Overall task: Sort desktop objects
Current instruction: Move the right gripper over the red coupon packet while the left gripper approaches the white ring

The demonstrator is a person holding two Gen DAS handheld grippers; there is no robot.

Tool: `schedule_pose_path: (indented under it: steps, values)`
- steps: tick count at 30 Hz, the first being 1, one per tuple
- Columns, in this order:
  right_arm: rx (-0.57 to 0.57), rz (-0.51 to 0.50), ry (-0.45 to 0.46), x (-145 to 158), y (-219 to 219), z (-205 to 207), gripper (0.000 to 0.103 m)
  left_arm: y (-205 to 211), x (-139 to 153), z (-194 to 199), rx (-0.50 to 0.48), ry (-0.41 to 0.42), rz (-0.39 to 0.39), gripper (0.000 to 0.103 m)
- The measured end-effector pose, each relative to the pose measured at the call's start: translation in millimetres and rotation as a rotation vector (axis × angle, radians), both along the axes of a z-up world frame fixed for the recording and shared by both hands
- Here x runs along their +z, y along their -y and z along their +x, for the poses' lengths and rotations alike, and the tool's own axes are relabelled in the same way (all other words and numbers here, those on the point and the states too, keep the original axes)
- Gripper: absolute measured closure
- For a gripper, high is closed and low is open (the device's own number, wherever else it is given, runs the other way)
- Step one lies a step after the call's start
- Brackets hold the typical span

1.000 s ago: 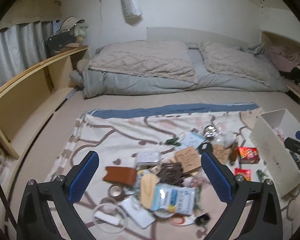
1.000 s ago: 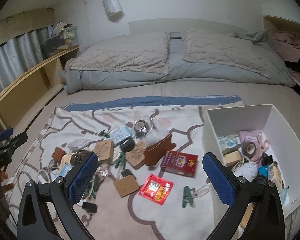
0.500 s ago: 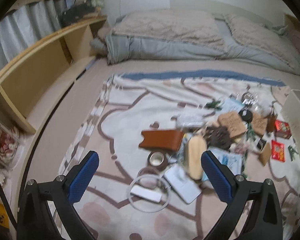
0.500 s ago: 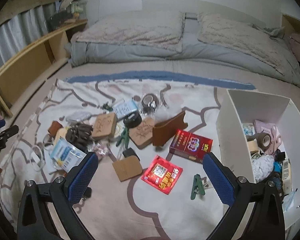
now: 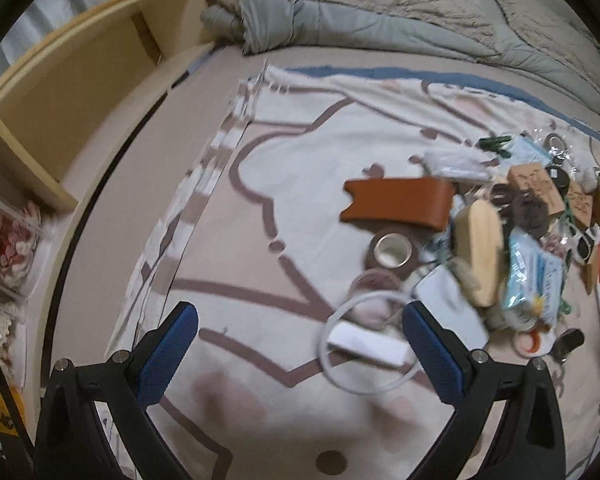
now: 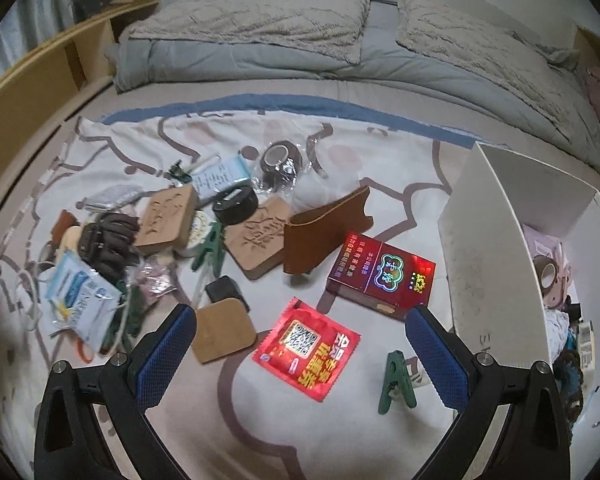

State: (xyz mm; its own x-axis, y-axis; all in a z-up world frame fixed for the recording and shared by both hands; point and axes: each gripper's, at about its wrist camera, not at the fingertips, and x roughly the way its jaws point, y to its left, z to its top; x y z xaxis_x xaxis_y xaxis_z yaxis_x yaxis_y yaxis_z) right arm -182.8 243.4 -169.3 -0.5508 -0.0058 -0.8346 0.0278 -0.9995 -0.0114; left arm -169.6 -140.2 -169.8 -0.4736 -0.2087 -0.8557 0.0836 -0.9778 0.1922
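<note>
Left wrist view: the left gripper was spread wide, nothing between its blue pads, hanging over a patterned blanket. Just ahead of the right pad lay a white cable ring around a white charger block, with a white card close beside it. Further ahead sat a tape roll, and beyond it a brown leather wallet lying flat. To the right of those were a wooden brush and a blue-white packet, then a blurred heap of small things I could not sort out. A wooden shelf ran along the far left; a grey duvet was at the far end. This view was motion-blurred.

Right wrist view: the right gripper was also spread wide and held nothing. Between its pads lay a red sachet. Just inside the left pad was a cork coaster, and just inside the right pad a green clip. Ahead sat a dark red box, and beyond it another brown wallet, propped up on edge. Ahead-left were a carved wooden block, a black round tin, a dark glove and the blue-white packet. A white bin stood to the right of the right pad, with tape and other small items already inside.
</note>
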Motion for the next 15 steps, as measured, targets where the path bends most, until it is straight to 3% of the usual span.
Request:
schedule_pose_path:
  steps: [9,15]
  values:
    - [-0.102,0.008,0.052,-17,-11,-21,0.0,18,-29,3,-0.017,0.095,0.009,0.0]
    - [-0.131,0.138,0.061,-28,-12,-30,0.0,19,-46,7,-0.06,0.143,0.004,0.0]
